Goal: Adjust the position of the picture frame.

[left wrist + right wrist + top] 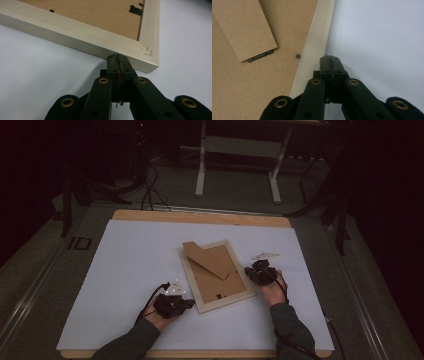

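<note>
The left gripper [186,303], jaws pressed together on nothing, sits at the near left corner of the pale wooden picture frame [218,304], tips against its outer edge [75,37]. The frame lies face-down mid-sheet on the white board [125,270], long axis running away from the person, brown fibreboard stand [209,259] folded open. The right gripper [251,270], likewise closed and empty, touches the frame's right rail [315,45].

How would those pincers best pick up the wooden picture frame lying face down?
Probably by one long wooden rail of the picture frame, coming in from the open sheet beside it. The frame lies flat with its brown backing board up, so a raised outer edge is the likeliest purchase. Both the left gripper and right gripper are shut, so one must open first.
</note>
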`<action>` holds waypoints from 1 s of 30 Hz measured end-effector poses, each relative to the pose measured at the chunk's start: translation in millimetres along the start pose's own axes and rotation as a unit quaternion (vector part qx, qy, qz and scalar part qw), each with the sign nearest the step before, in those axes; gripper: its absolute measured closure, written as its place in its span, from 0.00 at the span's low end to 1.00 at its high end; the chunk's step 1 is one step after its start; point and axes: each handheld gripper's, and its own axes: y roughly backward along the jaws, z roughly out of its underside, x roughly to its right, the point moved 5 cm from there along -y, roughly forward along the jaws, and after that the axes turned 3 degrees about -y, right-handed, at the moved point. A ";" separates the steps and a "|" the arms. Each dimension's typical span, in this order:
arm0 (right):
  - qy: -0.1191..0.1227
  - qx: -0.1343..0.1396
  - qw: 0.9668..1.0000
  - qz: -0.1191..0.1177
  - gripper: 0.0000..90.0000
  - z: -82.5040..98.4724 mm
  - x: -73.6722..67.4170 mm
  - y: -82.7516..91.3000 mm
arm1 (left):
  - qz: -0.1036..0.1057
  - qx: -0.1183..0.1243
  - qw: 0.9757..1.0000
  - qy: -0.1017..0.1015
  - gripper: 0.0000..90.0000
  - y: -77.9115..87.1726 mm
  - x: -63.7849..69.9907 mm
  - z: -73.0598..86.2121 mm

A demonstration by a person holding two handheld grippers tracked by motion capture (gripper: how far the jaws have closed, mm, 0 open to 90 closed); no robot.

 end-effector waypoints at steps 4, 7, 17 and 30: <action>-0.005 -0.008 1.000 0.000 1.00 0.2 2.0 -0.7 | 0.010 -0.001 1.000 -0.008 1.00 -2.7 9.0 -1.0; -0.008 -0.011 1.000 0.003 1.00 -0.5 2.7 -1.3 | 0.018 -0.005 1.000 -0.016 1.00 -4.5 14.8 -2.0; 0.001 -0.021 1.000 0.013 1.00 -5.6 1.4 -6.9 | 0.016 -0.006 0.999 -0.036 1.00 -8.0 26.9 -3.4; 0.007 -0.030 0.999 0.024 1.00 -21.5 -5.9 -21.8 | 0.021 -0.004 0.999 -0.039 1.00 -10.1 33.6 -3.4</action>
